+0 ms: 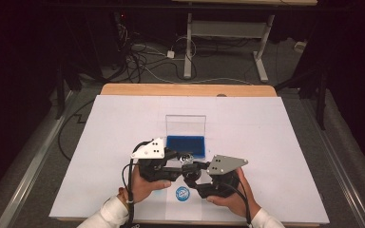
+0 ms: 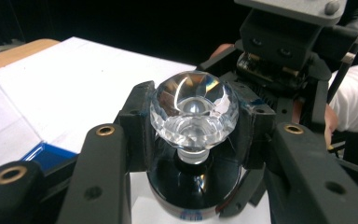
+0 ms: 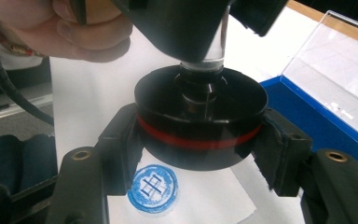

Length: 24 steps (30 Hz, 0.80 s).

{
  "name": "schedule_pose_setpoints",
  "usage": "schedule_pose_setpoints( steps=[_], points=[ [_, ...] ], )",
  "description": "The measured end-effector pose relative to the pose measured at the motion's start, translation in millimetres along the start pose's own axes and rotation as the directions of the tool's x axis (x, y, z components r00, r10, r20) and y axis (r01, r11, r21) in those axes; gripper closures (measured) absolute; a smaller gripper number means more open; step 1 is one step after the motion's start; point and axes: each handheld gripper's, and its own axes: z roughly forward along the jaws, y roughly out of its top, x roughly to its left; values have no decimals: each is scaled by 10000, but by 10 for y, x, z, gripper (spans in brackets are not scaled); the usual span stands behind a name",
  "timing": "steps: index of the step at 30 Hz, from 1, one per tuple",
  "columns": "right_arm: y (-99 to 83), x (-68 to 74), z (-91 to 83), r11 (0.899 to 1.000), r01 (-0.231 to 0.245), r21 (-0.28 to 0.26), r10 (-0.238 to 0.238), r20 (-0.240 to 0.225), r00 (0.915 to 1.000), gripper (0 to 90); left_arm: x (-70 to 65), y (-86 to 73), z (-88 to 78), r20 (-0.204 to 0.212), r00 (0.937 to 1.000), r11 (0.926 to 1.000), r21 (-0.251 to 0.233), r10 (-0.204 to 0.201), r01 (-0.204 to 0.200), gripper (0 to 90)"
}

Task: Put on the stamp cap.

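A stamp with a faceted clear knob (image 2: 193,109) and a round black base with a red band (image 3: 200,128) hangs just above the white paper (image 3: 205,198). My left gripper (image 2: 193,123) is shut on the clear knob, its jaws pressing both sides. My right gripper (image 3: 200,149) is shut on the black base. In the high view the left gripper (image 1: 179,164) and the right gripper (image 1: 191,175) meet at the stamp (image 1: 188,160) near the table's front middle. A round blue print (image 3: 153,188) lies on the paper under the base.
An open case with a blue ink pad (image 1: 186,146) and an upright clear lid (image 1: 186,125) stands just behind the grippers. A large white sheet (image 1: 266,137) covers the wooden table (image 1: 185,89). The blue print (image 1: 182,193) lies near the front edge.
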Motion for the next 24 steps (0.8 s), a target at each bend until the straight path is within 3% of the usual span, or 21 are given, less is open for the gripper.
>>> schedule_pose_setpoints(
  steps=[4,24],
  points=[
    [-32,12,25,9995,244,195,-249,236,9994,383,-21,-8,26,-193,9997,9994,321,123,-117,543],
    [-57,8,28,9989,428,198,-436,423,9982,379,-58,34,26,-509,9977,9971,650,440,-406,543]
  ],
)
